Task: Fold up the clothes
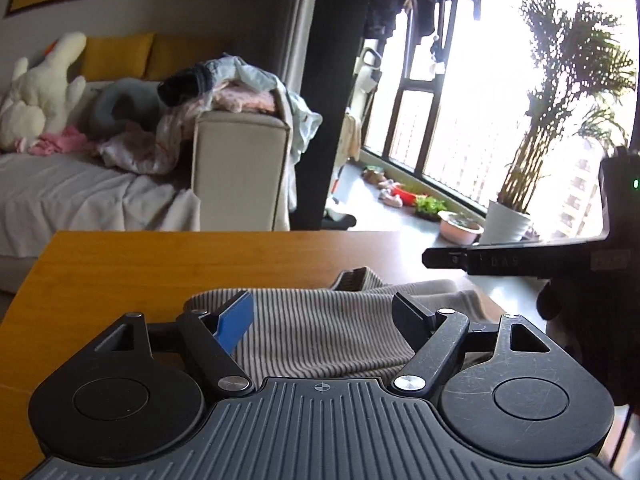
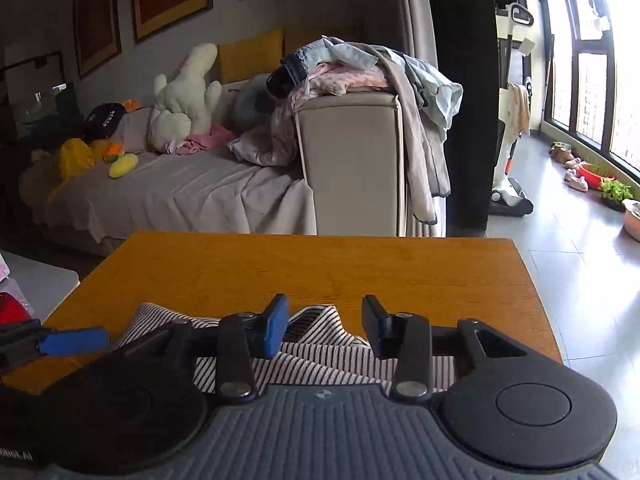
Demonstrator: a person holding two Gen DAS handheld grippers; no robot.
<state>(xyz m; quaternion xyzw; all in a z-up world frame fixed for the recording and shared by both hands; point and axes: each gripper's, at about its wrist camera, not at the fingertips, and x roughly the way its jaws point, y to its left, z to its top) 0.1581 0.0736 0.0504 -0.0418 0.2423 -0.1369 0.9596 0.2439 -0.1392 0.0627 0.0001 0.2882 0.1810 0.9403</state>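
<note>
A grey-and-white striped garment (image 1: 320, 340) lies crumpled on the wooden table (image 1: 160, 272), near its front edge. My left gripper (image 1: 324, 316) hovers just above it, jaws wide apart, and neither pad presses on the cloth. One of the right gripper's fingers (image 1: 500, 258) reaches in from the right, over the garment's far edge. In the right wrist view the same striped garment (image 2: 316, 360) shows under my right gripper (image 2: 326, 326), whose jaws stand partly apart with a ridge of cloth visible in the gap, not pinched. The left gripper's blue pad (image 2: 74, 342) shows at the left.
Behind the table (image 2: 320, 264) stands a sofa (image 2: 352, 160) with a heap of clothes (image 2: 352, 72) on its arm and plush toys (image 2: 184, 100) on the seat. To the right are a tiled floor, a potted palm (image 1: 508, 224), bowls and a large window.
</note>
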